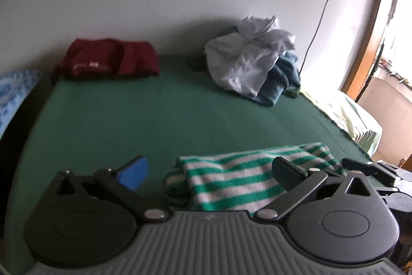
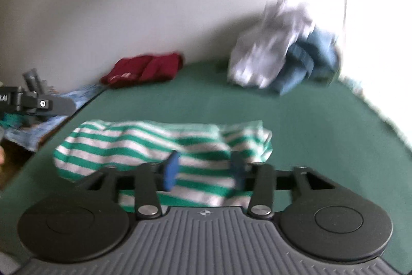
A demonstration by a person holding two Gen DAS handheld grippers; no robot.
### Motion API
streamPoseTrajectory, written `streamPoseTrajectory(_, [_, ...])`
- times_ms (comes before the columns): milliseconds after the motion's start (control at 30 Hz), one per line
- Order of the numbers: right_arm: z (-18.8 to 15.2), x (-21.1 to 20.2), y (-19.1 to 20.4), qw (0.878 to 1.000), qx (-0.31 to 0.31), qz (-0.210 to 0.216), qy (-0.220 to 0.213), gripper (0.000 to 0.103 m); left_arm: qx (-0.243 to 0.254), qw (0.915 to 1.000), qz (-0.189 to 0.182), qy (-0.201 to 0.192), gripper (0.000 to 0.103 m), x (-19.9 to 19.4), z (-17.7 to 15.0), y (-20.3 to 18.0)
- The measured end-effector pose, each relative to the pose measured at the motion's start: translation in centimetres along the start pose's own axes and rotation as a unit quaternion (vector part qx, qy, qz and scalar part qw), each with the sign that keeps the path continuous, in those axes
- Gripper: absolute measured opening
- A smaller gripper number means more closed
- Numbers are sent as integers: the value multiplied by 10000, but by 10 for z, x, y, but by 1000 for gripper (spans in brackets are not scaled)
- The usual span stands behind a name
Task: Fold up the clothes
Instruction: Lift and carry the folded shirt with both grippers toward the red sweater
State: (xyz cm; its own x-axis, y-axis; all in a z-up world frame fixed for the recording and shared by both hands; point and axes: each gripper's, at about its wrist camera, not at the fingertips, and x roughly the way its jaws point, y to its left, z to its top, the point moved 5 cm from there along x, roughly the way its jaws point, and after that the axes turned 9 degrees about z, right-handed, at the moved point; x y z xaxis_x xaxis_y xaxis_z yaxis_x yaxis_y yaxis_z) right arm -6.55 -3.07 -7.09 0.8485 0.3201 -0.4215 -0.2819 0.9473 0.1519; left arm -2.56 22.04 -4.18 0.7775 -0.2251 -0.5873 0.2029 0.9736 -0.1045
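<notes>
Blurring the far clothes pile (image 2: 280,48), both tools (image 1: 211,172) (image 2: 204,169) gape over the striped garment (image 2: 154,146).

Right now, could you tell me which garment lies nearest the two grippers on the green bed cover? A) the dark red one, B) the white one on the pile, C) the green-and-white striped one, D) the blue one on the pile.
C: the green-and-white striped garment lies just ahead of both grippers, while the dark red garment and the pile sit far back by the wall.
</notes>
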Motion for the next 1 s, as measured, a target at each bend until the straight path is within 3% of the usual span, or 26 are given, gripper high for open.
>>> streamPoseTrajectory(67, [-3,6,-2,9995,-70,-221,201,72,35,9999,11,140,102,6,-4,0])
streamPoseTrajectory(167, [-8,17,-15,9980,322,-127,531,73,115,9993,51,366,102,15,-10,-2])
streamPoseTrajectory(300, [-9,27,-36,9926,986,83,701,82,73,9979,89,642,102,25,-18,-2])
streamPoseTrajectory(500, [-10,37,-45,9855,1204,626,1020,84,-165,9953,185,940,102,36,-28,2])
streamPoseTrajectory(667, [-18,47,-54,9719,1745,1065,1166,86,-311,9921,165,1208,102,43,-34,2])
streamPoseTrajectory(800, [-16,50,-56,9693,1684,1277,1255,88,-605,9882,-382,1353,102,41,-34,8])
streamPoseTrajectory(933, [-15,51,-58,9683,1544,1428,1345,89,-1105,9779,-1070,1419,102,31,-32,25])
streamPoseTrajectory(1000, [-15,52,-58,9683,1484,1473,1363,89,-1302,9750,-1025,1481,102,30,-33,39])
